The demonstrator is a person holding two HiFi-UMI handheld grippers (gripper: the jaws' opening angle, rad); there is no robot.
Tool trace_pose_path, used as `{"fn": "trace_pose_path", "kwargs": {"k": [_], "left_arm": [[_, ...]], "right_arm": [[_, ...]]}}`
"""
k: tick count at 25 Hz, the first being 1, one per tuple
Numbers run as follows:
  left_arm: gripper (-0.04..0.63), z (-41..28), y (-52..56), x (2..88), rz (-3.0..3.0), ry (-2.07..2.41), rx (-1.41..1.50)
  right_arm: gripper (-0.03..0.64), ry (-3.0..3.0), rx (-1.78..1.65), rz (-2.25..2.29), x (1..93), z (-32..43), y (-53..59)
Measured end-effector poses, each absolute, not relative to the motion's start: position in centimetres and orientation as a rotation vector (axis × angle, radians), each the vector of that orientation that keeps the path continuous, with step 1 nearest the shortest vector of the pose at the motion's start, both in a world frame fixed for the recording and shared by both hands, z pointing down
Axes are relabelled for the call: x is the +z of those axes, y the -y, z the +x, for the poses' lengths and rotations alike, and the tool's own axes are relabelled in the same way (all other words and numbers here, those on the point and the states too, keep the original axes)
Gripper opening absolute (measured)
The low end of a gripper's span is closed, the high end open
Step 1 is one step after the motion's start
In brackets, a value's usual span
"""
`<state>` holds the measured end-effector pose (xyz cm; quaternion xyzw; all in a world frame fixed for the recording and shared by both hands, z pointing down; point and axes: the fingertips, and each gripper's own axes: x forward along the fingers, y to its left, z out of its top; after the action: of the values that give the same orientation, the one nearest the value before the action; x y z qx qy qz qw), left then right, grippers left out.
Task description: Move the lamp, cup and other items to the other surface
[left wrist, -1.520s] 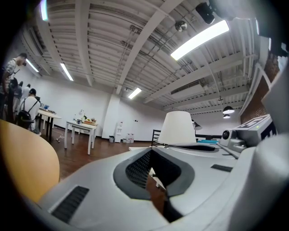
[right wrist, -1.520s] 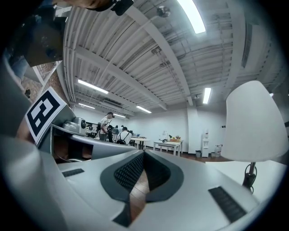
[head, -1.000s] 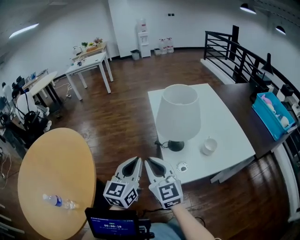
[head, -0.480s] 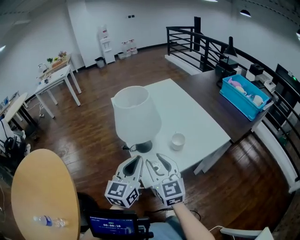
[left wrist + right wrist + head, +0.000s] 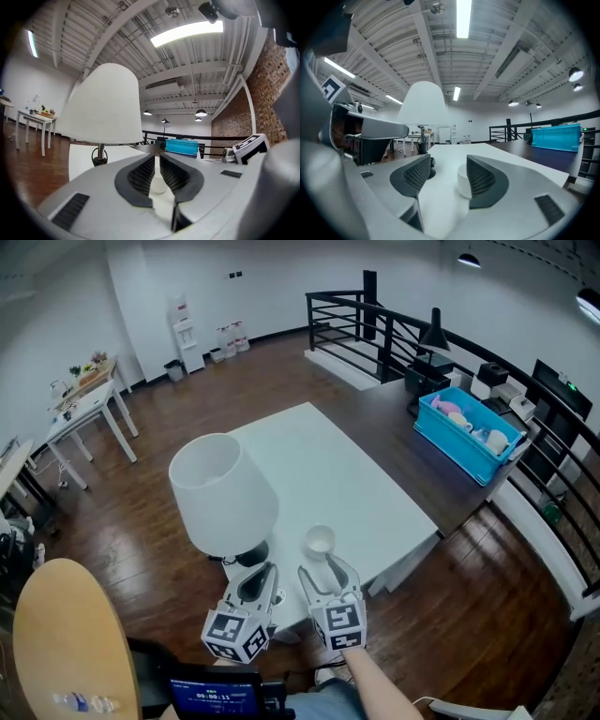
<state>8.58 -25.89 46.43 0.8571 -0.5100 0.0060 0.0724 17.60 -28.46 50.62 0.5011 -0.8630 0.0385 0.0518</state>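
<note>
Cup (image 5: 320, 541) is found just ahead of R gripper (image 5: 328, 568), L gripper (image 5: 260, 573) farther; both jaws just opened, nothing gripped.

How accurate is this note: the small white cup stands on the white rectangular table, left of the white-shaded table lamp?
Wrong side. In the head view the small white cup stands on the white rectangular table, right of the white-shaded table lamp.
</note>
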Motion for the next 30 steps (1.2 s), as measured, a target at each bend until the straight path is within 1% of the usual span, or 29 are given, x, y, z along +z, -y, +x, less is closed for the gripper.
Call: {"fn": "trace_pose_path", "kwargs": {"k": [2, 6, 8, 10, 11, 18, 19, 27, 28, 29, 30], "left_arm": [[0.043, 9.2, 26.5, 46.9, 2.575, 1.530, 0.040], [0.043, 10.0, 28.2, 48.1, 2.555, 1.544, 0.078], [0.031, 10.4, 29.0, 48.7, 2.534, 1.555, 0.083], [0.028, 11.0, 29.7, 49.3, 2.514, 1.571, 0.096], [0.028, 11.3, 30.0, 49.6, 2.508, 1.575, 0.111], [0.028, 13.6, 32.4, 52.0, 2.469, 1.550, 0.196], [0.028, 13.7, 32.7, 52.1, 2.461, 1.550, 0.202], [0.027, 13.6, 33.1, 52.2, 2.445, 1.575, 0.203], [0.028, 13.5, 33.0, 52.2, 2.439, 1.581, 0.203], [0.026, 13.4, 32.9, 52.2, 2.435, 1.586, 0.203], [0.028, 13.3, 32.9, 52.2, 2.431, 1.590, 0.202]], "right_arm": [[0.287, 2.589, 0.151, 1.526, 52.2, 18.8, 29.9], [0.287, 2.565, 0.205, 1.503, 54.5, 20.0, 32.6], [0.290, 2.559, 0.211, 1.478, 55.2, 20.0, 33.6], [0.362, 2.555, 0.218, 1.452, 55.7, 19.8, 34.5], [0.376, 2.553, 0.223, 1.436, 56.1, 19.7, 34.9], [0.377, 2.552, 0.257, 1.347, 58.0, 18.8, 37.1], [0.391, 2.555, 0.260, 1.338, 58.1, 18.7, 37.4], [0.394, 2.610, 0.266, 1.280, 58.2, 17.8, 38.2], [0.402, 2.615, 0.274, 1.277, 58.1, 17.7, 38.2], [0.435, 2.619, 0.286, 1.275, 58.2, 17.5, 38.1], [0.440, 2.620, 0.297, 1.274, 58.2, 17.3, 38.1]]}}
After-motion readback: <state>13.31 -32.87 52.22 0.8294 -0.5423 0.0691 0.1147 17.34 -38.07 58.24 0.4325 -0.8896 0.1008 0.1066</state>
